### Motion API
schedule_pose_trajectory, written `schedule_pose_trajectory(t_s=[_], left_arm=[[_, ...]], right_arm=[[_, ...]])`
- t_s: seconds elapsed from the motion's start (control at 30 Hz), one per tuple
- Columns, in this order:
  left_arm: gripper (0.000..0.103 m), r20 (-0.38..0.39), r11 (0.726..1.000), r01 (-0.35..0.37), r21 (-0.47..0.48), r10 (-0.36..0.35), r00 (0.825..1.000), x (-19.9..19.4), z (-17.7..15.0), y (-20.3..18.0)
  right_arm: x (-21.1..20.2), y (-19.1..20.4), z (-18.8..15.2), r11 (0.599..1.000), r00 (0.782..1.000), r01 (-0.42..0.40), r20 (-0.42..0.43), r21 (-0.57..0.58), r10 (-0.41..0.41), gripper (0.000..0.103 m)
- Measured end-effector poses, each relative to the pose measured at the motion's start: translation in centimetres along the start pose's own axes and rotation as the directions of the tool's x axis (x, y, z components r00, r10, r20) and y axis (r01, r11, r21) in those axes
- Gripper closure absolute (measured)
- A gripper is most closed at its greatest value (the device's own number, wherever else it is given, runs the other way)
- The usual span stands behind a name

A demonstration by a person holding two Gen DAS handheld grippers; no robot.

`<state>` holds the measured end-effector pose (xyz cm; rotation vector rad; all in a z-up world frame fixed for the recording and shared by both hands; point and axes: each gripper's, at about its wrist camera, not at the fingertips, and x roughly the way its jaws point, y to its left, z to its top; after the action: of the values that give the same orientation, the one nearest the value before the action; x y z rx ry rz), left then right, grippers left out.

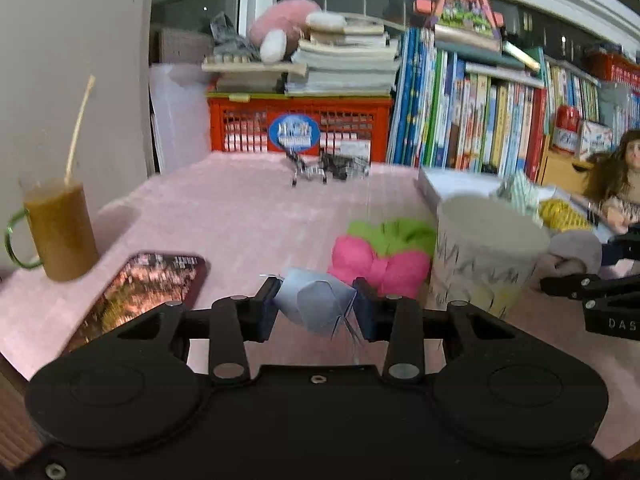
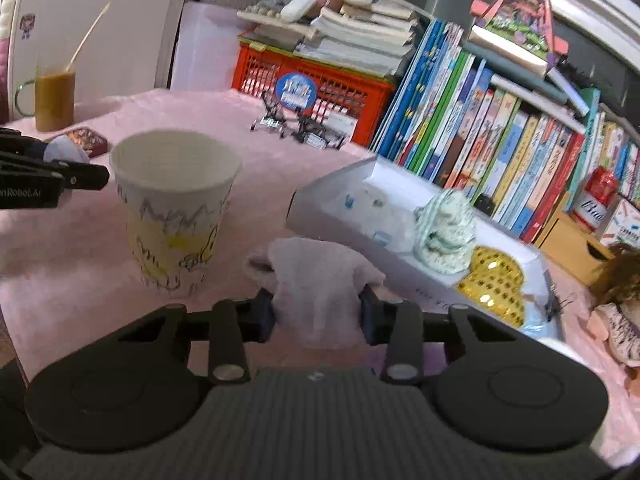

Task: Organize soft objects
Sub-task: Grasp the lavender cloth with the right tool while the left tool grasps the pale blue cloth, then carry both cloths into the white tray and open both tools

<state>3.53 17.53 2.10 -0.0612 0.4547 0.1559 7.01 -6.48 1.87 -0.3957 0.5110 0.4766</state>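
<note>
My left gripper (image 1: 314, 306) is shut on a small pale blue soft piece (image 1: 316, 302), held just above the pink table cover. Just beyond it lies a pink and green soft toy (image 1: 380, 256), beside a white paper cup (image 1: 486, 252) with scribbles. My right gripper (image 2: 318, 306) is shut on a pale pink fluffy cloth (image 2: 316, 284) that bulges between its fingers. A white box (image 2: 332, 196) to the right holds a mint patterned scrunchie (image 2: 444, 232) and a gold sequined item (image 2: 494, 284). The left gripper (image 2: 52, 168) also shows at the left edge of the right wrist view.
A glass mug of brown drink with a straw (image 1: 56, 228) and a phone (image 1: 136, 292) lie at the left. A red crate (image 1: 300, 124), stacked books (image 1: 344, 64) and upright books (image 1: 472, 124) line the back. A doll (image 1: 616, 184) sits at the right.
</note>
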Motion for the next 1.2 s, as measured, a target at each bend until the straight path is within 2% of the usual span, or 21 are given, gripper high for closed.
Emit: schedule_pose_trajectory(t_s=[0.17,0.33,0.57,0.8,0.9,0.93,1.07,1.2], left_arm=[[0.066,0.043,1.000,0.025,0.003,-0.025,0.999,-1.5,2.9,0.0],[0.066,0.066,0.995,0.090,0.035,-0.092,0.994,-2.5,6.6,-1.0],[0.066,0.019,0.974,0.220,0.060,-0.221,0.975,-2.2,12.2,-4.0],[0.066,-0.091,0.945,0.321,0.066,-0.315,0.945,1.0,17.2,-8.9],[0.066,-0.146,0.940,0.338,0.033,-0.330,0.933,3.4,18.9,-10.7],[0.066,-0.173,0.937,0.350,0.018,-0.342,0.924,4.4,19.3,-11.3],[0.066,-0.291,0.934,0.352,-0.058,-0.353,0.889,9.2,20.6,-13.6],[0.066,-0.365,0.945,0.314,-0.091,-0.325,0.872,13.8,20.8,-15.5]], right_arm=[[-1.9,-1.1,1.6,0.999,0.999,0.004,0.048,0.032,-0.005,0.059],[-3.9,-2.7,3.2,0.998,0.996,0.008,0.091,0.064,-0.014,0.059],[-5.4,-7.2,5.9,0.992,0.992,0.051,0.107,0.119,-0.064,0.058],[-5.0,-13.7,8.1,0.959,0.997,0.058,0.034,0.279,-0.070,0.057],[-4.1,-16.3,8.6,0.939,0.998,0.066,-0.004,0.336,-0.069,0.057],[-3.6,-17.1,8.8,0.933,0.998,0.069,-0.018,0.354,-0.067,0.057],[-1.0,-19.6,8.9,0.910,0.993,0.090,-0.102,0.404,-0.053,0.056],[1.5,-21.6,8.3,0.886,0.983,0.140,-0.170,0.441,-0.071,0.056]])
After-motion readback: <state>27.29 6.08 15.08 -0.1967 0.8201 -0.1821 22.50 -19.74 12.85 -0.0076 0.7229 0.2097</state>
